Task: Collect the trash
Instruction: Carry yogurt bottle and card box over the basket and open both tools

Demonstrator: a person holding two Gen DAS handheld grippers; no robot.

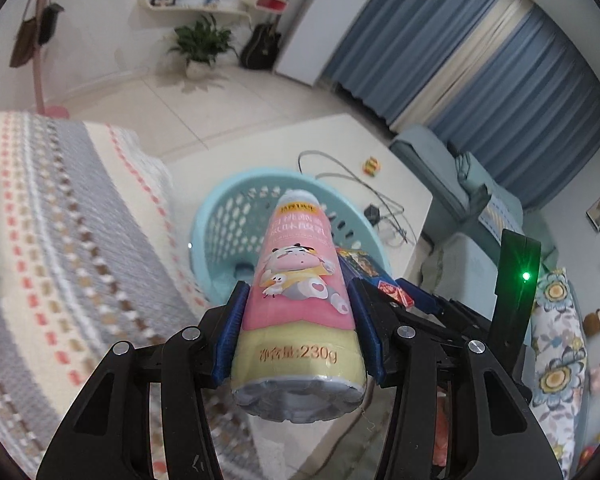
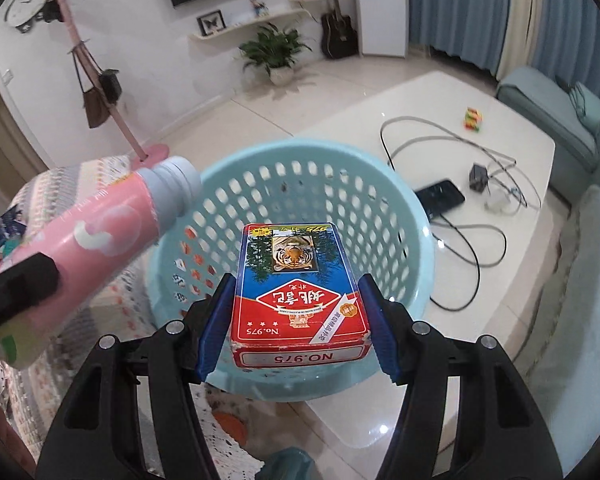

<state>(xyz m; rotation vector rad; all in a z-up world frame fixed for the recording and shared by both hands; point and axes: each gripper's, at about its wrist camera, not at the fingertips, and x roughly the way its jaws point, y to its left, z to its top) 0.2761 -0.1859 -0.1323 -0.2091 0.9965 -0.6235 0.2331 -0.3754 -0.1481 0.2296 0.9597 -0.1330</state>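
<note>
My left gripper (image 1: 298, 300) is shut on a pink and yellow yogurt bottle (image 1: 300, 300), held with its neck pointing over the light blue perforated basket (image 1: 220, 220). My right gripper (image 2: 296, 292) is shut on a red and blue playing card box (image 2: 296, 284), held above the basket (image 2: 400, 208). The bottle also shows in the right wrist view (image 2: 96, 240), at the left, over the basket's rim. The card box shows in the left wrist view (image 1: 364, 268), just right of the bottle. The basket looks empty inside.
The basket stands on a white low table (image 2: 440, 104) with a grey cable (image 2: 460, 152), a black phone (image 2: 440, 196), a charger (image 2: 479, 176) and a small colourful toy (image 2: 473, 119). A patterned blanket (image 1: 60, 220) lies at the left. A teal sofa (image 2: 548, 104) is at the right.
</note>
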